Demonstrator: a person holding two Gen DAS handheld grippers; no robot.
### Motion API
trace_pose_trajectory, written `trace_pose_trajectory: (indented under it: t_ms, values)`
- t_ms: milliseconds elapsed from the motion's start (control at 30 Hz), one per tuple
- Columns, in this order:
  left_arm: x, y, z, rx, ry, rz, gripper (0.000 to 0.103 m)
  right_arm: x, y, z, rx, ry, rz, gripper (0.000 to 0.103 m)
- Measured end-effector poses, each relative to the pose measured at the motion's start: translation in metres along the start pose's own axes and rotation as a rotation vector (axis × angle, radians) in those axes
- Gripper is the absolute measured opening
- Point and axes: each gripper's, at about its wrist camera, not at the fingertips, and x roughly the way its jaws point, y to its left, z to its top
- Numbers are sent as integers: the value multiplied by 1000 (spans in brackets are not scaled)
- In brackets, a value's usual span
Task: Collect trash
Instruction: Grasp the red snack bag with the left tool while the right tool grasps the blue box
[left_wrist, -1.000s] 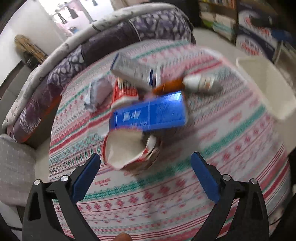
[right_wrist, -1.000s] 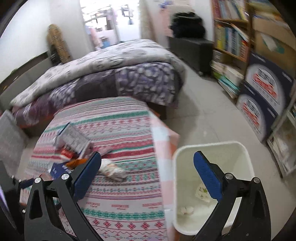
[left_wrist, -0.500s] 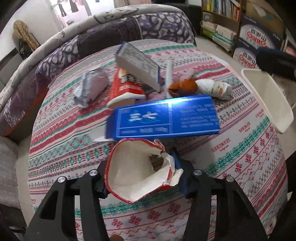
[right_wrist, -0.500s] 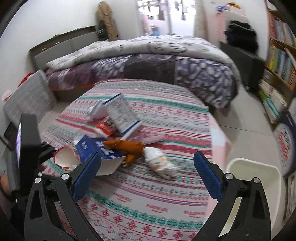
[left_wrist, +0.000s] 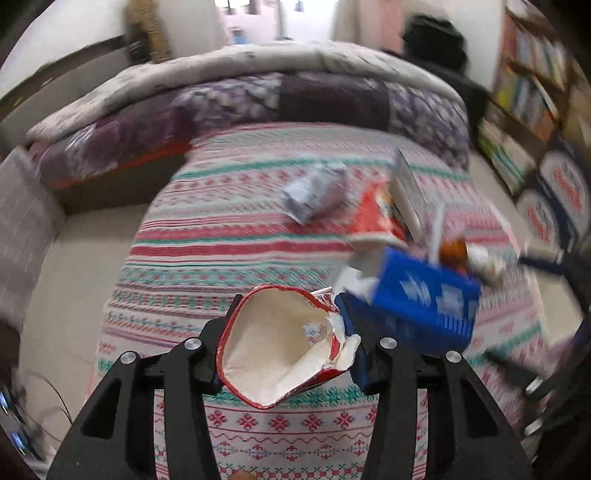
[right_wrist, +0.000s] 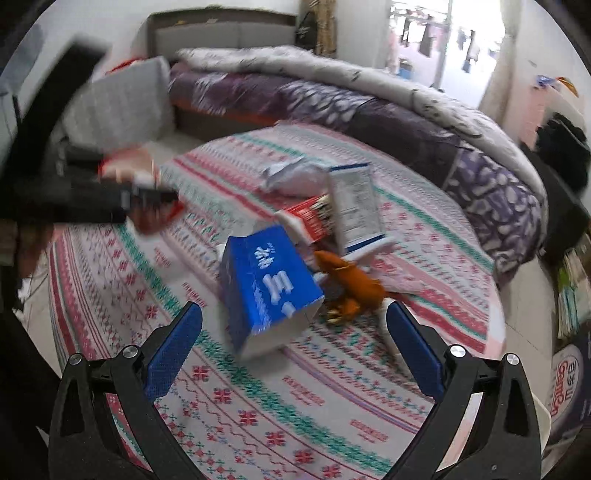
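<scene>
Left gripper (left_wrist: 284, 345) pinches torn red carton (left_wrist: 280, 343); right gripper (right_wrist: 293, 347), fingers spread, faces blue box (right_wrist: 267, 288) (orange wrapper (right_wrist: 349, 282) at 3 o'clock).

Right gripper (right_wrist: 293, 345): hanging above the patterned tablecloth (right_wrist: 258, 406), jaws spread wide, nothing sitting between the blue pads (right_wrist: 173, 349).
Blue box (right_wrist: 267, 284): lying tilted on the cloth just ahead of the fingers, white end facing the camera.
Orange wrapper (right_wrist: 351, 284): lying crumpled just right of the blue box.
White carton (right_wrist: 356, 205): leaning upright behind the wrapper, resting against a red packet (right_wrist: 310, 218).
Grey wrapper (right_wrist: 291, 177): lying behind the red packet.
Left gripper (right_wrist: 147, 192): blurring at the left edge, clamping a red-and-white bag (right_wrist: 144, 177) above the cloth.
Bed (right_wrist: 369, 107): standing behind the table, quilt heaped on it.
</scene>
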Motion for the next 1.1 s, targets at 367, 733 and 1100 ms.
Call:
trace_pose_trajectory:
  t_ms: [367,733,1100]
  values:
    - [-4,28,3,-131,-1,-4,50,48,14,10,18,99,47,96]
    - [3,47,2,-198,12,5,50,77,45,10,-99,154,-16,52]
    - [-5,46,8,-245,-44,9,50,36,27,29,64,2,5,52]
